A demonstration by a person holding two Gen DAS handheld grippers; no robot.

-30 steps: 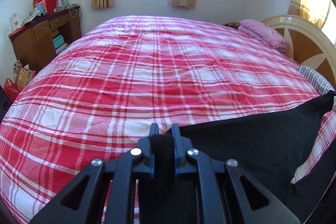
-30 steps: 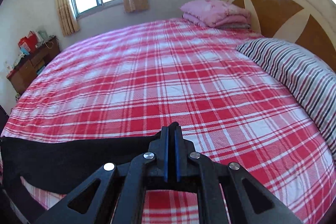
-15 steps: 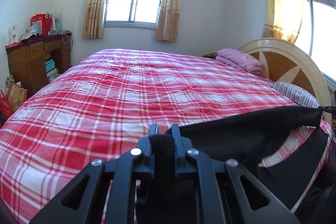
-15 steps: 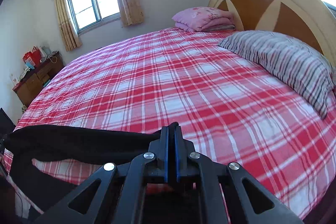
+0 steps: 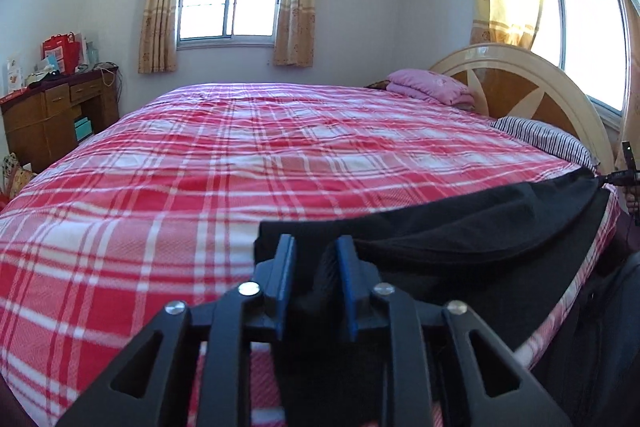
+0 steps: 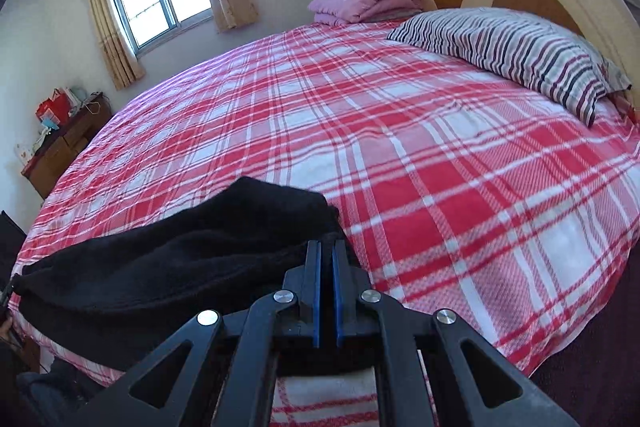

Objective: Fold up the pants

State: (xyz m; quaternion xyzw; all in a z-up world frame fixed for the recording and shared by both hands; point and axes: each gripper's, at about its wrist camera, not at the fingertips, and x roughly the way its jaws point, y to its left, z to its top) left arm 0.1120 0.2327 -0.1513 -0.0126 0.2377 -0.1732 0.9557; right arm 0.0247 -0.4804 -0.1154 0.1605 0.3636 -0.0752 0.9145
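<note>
Since the earlier frames, both grippers have travelled back toward the near edge of the bed (image 5: 280,155), and the black pants (image 5: 460,239), previously stretched taut between them, now sag in soft folds onto the plaid cover. Your left gripper (image 5: 314,251) is opening: its blue pads have parted to a narrow gap, and dark cloth sits between them without being pressed. Your right gripper (image 6: 326,255) is clamped almost fully shut on the edge of the pants, at 6 o'clock in its view. In the left wrist view the garment runs from 6 o'clock out to 3 o'clock, where the other gripper pinches its far end; in the right wrist view it spreads from 6 o'clock to 9 o'clock. To release well, let the left end settle onto the cover before you withdraw, and pull straight back along the fingers so the pads do not drag the cloth. Keep the right grip firm until the left end lies flat, then release it likewise. The fabric looks thick, matte and limp, bunched in two rolled ridges, so expect to smooth it before the next fold. The striped pillow (image 6: 520,47) lies well apart, at 1 o'clock.
</note>
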